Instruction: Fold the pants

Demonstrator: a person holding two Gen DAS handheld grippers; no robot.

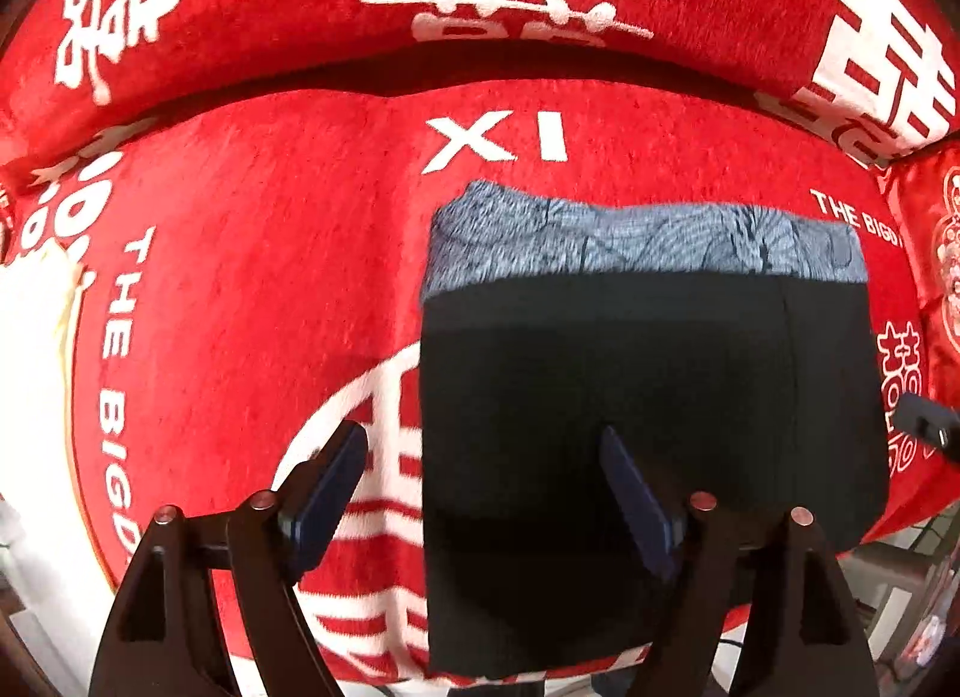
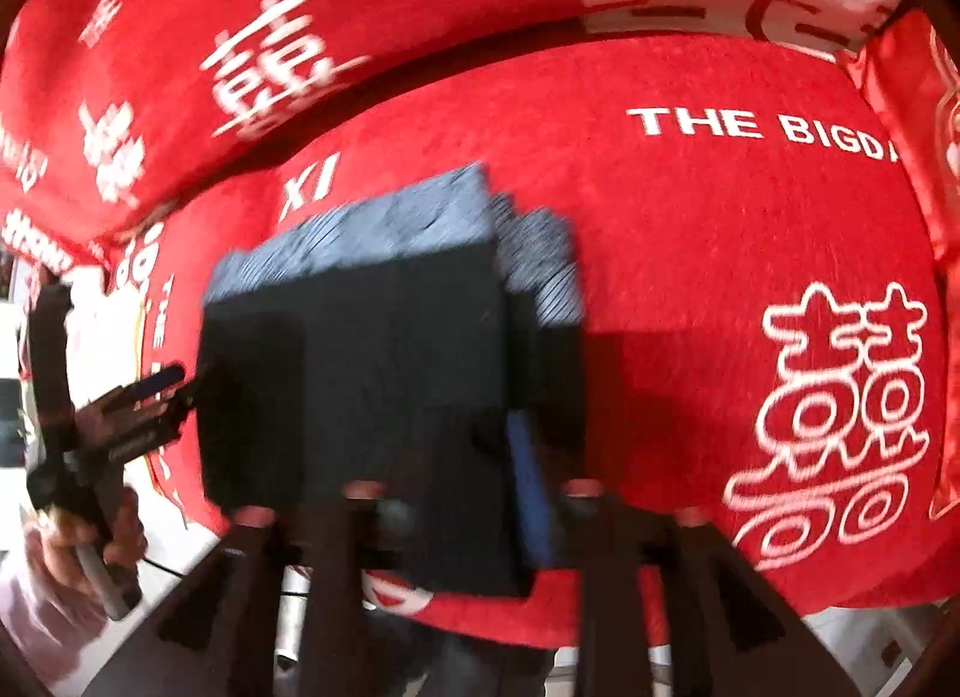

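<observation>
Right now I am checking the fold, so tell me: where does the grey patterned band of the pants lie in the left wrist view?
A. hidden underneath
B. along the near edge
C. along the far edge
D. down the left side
C: the grey patterned band runs across the far edge of the black pants, just below the white XI lettering.

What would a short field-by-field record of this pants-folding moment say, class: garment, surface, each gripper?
garment: dark pants, folded into a rectangle, blue-grey patterned band along the far edge
surface: red plush sofa cover with white lettering
left gripper: jaws open, straddling the pants' left edge
right gripper: blurred; jaws at the pants' near edge, grip unclear
</observation>
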